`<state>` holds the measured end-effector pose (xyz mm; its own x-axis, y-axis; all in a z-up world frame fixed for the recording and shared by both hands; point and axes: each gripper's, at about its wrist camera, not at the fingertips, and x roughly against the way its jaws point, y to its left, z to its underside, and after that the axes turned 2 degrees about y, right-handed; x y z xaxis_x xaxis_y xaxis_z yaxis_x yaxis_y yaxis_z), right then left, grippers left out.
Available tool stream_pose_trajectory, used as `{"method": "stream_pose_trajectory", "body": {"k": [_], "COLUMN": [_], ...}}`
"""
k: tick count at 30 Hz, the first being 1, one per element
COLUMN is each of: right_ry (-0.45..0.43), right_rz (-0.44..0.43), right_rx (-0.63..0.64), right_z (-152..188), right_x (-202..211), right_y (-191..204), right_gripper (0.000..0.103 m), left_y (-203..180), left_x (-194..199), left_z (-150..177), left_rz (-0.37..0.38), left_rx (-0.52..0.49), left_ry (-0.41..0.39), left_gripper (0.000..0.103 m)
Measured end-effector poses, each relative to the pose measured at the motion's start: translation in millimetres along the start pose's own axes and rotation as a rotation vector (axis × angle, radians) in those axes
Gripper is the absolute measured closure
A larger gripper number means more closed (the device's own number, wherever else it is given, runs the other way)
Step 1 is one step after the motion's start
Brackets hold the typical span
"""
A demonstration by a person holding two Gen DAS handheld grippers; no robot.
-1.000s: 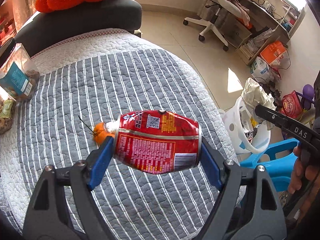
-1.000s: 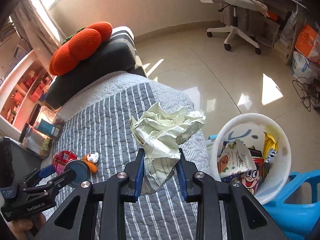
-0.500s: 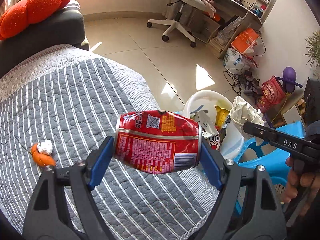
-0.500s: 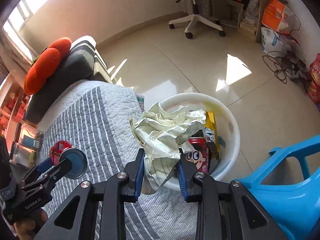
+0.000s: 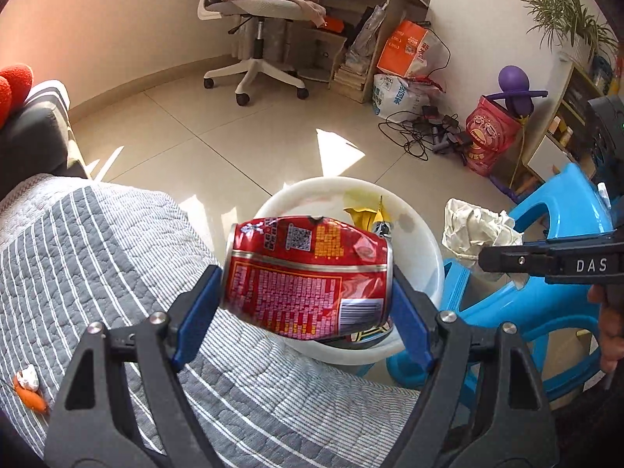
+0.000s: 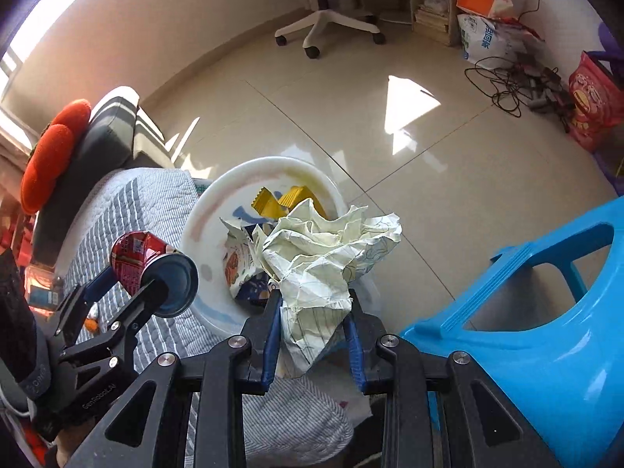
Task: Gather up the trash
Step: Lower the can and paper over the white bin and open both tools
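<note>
My left gripper (image 5: 308,304) is shut on a dented red can (image 5: 308,277), held sideways above the near rim of the white trash bin (image 5: 419,241). The can also shows in the right wrist view (image 6: 144,257). My right gripper (image 6: 314,327) is shut on a crumpled pale paper ball (image 6: 327,257), held over the bin (image 6: 202,230), which holds yellow and printed wrappers (image 6: 280,201). The paper ball also shows in the left wrist view (image 5: 475,230), to the right of the bin.
A grey striped quilt (image 5: 78,257) covers the surface at left; a small orange and white scrap (image 5: 29,390) lies on it. A blue plastic stool (image 6: 546,304) stands right of the bin. An office chair (image 5: 257,31), boxes and cables stand across the tiled floor.
Both grippers have moved right, off the quilt toward the bin, each keeping its load. The can now hangs over the bin's near rim and the paper ball over its inside.
</note>
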<state>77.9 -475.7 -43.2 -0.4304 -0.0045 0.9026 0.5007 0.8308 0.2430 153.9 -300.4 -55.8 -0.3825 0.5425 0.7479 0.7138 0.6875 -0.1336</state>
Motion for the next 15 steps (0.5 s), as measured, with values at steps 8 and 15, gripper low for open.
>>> {"method": "stream_pose_trajectory", "body": {"k": [8,15], "right_ry": [0.003,-0.015], "right_rz": [-0.008,-0.019], "right_rx": [-0.025,-0.019], "right_z": [-1.5,-7.2], "right_x": [-0.8,-0.8], "right_y": [-7.7,6.9], "right_gripper": [0.072,0.072], "left_y": [1.7,23.5], "left_x": [-5.6,19.7], "left_z": [2.1,4.2], "left_rz": [-0.043,-0.115], "left_rx": [-0.009,0.030], "left_ry": [0.001,0.012], "left_gripper": [0.012,0.003]}}
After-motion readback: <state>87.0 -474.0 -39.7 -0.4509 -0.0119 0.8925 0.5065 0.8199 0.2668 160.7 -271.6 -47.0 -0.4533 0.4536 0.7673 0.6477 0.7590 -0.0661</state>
